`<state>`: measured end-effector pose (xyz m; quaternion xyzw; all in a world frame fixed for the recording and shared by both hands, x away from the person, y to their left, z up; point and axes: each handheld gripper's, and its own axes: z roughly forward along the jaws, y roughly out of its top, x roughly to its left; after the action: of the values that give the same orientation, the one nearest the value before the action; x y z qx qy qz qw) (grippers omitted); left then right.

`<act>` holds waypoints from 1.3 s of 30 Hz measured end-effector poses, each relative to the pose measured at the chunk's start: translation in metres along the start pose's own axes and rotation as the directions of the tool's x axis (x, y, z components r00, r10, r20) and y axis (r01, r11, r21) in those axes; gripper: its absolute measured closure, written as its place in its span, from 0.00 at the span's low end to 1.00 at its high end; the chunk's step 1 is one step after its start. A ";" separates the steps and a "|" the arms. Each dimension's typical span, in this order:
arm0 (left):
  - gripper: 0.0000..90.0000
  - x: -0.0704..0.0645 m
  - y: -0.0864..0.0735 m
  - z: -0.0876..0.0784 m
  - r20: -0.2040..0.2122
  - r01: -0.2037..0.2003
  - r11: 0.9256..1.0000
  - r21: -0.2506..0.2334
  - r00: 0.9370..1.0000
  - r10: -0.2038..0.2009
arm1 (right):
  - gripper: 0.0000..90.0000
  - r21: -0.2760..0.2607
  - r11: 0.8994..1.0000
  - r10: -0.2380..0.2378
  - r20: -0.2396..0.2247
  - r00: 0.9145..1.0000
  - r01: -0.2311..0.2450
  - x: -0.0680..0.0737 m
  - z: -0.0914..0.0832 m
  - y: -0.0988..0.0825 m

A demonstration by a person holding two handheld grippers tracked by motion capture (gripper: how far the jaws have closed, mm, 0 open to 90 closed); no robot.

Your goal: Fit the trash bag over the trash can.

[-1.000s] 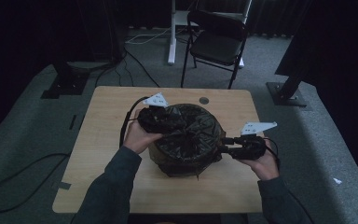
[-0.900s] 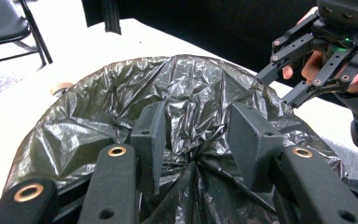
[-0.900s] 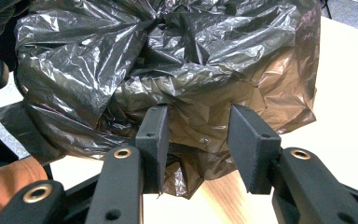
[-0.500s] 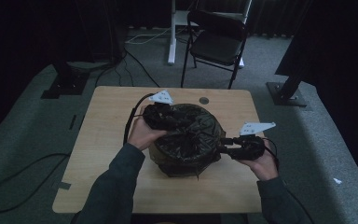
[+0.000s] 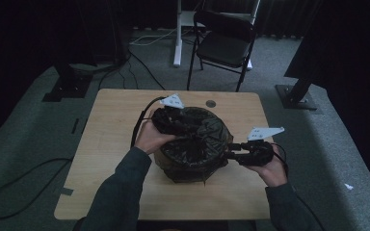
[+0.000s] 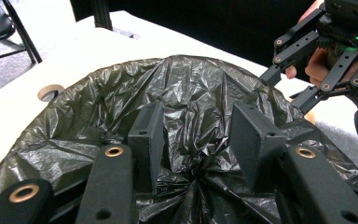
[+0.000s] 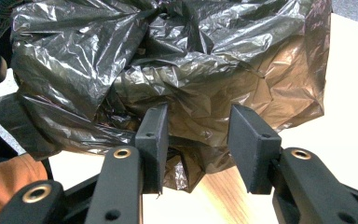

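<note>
A black trash bag [image 5: 197, 149] covers a round bin in the middle of the wooden table [image 5: 111, 163], its plastic gathered into creases at the top. My left gripper [image 5: 192, 127] lies over the bag's back left. In the left gripper view it [image 6: 200, 140] stands open just above the crumpled plastic [image 6: 191, 88], and its pads press on nothing. My right gripper [image 5: 230, 153] points level at the bag's right side, low down. Its jaws [image 7: 207, 144] stand apart around the bag's hanging lower edge [image 7: 186, 172] without pinching it.
A round cable hole [image 5: 211, 103] sits in the table behind the bag. A black folding chair [image 5: 221, 43] and a white post [image 5: 177, 33] stand beyond the table. Cables [image 5: 9, 192] trail over the grey floor on the left, and dark stand bases [image 5: 296, 96] flank the table.
My left hand and gripper have shifted slightly to the right, farther over the top of the bag. The right gripper has stayed at the bag's side.
</note>
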<state>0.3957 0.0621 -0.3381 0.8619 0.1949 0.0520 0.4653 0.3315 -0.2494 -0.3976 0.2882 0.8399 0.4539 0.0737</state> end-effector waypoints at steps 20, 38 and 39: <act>0.65 -0.003 0.006 0.018 -0.022 -0.063 0.992 0.109 0.998 0.066 | 0.64 -0.002 1.000 0.000 0.001 1.000 0.000 0.000 -0.001 0.000; 0.67 -0.008 0.019 0.037 -0.054 -0.136 0.963 0.232 0.987 0.152 | 0.64 0.003 1.000 0.000 -0.006 1.000 0.000 0.000 0.002 -0.001; 0.67 -0.007 0.019 0.038 -0.056 -0.138 0.960 0.242 0.986 0.156 | 0.64 0.002 1.000 0.000 -0.006 1.000 0.000 0.000 0.002 -0.001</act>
<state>0.4049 0.0199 -0.3430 0.9208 0.1523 0.0948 0.3465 0.3320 -0.2482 -0.3994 0.2868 0.8407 0.4538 0.0706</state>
